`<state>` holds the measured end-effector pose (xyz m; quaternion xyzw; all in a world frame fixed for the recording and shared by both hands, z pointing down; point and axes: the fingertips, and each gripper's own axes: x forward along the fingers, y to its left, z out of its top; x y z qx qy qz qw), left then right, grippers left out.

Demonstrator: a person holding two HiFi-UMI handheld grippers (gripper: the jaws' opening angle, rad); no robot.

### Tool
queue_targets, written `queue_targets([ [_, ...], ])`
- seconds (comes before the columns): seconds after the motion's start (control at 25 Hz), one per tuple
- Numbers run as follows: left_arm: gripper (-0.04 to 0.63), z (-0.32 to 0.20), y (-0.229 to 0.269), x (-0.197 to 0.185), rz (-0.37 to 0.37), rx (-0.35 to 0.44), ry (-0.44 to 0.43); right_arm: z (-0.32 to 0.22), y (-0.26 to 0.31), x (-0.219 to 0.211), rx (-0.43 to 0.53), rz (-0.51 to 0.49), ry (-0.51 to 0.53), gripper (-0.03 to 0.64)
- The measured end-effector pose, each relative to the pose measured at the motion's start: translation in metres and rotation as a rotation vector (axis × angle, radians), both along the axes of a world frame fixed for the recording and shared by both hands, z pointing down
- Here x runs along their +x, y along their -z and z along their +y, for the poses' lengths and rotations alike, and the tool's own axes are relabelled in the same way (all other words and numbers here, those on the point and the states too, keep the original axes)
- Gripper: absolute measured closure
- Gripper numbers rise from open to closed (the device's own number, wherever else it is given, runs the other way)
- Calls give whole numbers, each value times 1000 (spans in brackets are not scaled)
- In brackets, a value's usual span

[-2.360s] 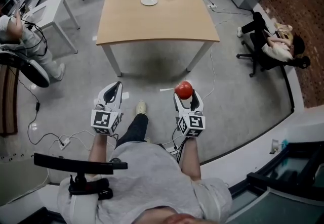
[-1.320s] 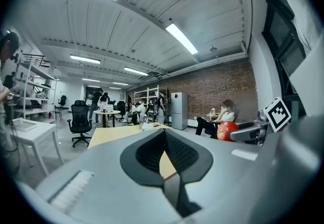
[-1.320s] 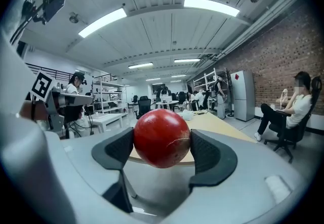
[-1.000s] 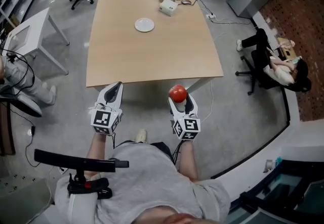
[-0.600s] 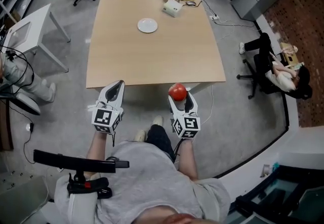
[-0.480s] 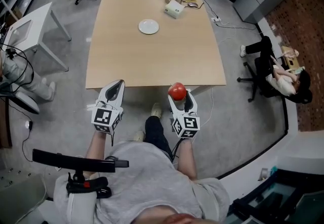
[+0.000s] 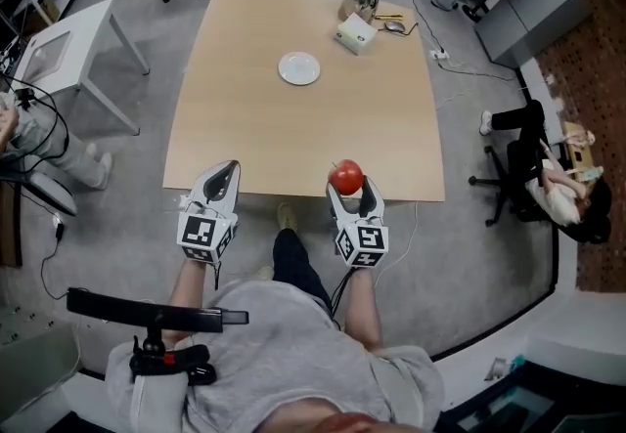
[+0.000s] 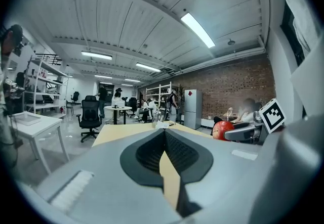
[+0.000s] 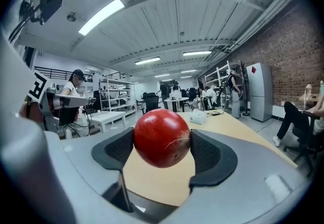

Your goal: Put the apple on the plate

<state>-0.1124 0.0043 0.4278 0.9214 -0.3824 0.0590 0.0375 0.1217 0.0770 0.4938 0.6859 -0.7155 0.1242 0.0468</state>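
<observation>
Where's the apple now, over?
Right gripper shut on apple. Left gripper shut, empty. Plate far across table, path clear.

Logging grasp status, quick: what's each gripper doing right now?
Left gripper: shut, nothing between its jaws.
Right gripper: shut on the apple.

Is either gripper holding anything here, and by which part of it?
The right gripper holds the red apple, its fingers pressing the apple's two opposite sides around its middle. The left gripper is shut on nothing.
</observation>
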Motion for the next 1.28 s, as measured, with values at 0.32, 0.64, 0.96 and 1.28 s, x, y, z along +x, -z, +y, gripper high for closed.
queue_targets([
  [0.32, 577, -58, -32, 21, -23, -66, 56, -72, -25, 25, -49, 1, 64, 259],
  [0.64, 577, -89, -48, 31, -62, -119, 99, -121, -35, 36, -80, 14, 128, 259],
  [0.96, 577, -129, -71, 45, -78, -151, 107, -184, -66, 43, -115, 28, 185, 259],
  [1.28, 577, -149, -89, 47, -88, -190, 122, -241, -83, 40, -112, 54, 237, 259],
])
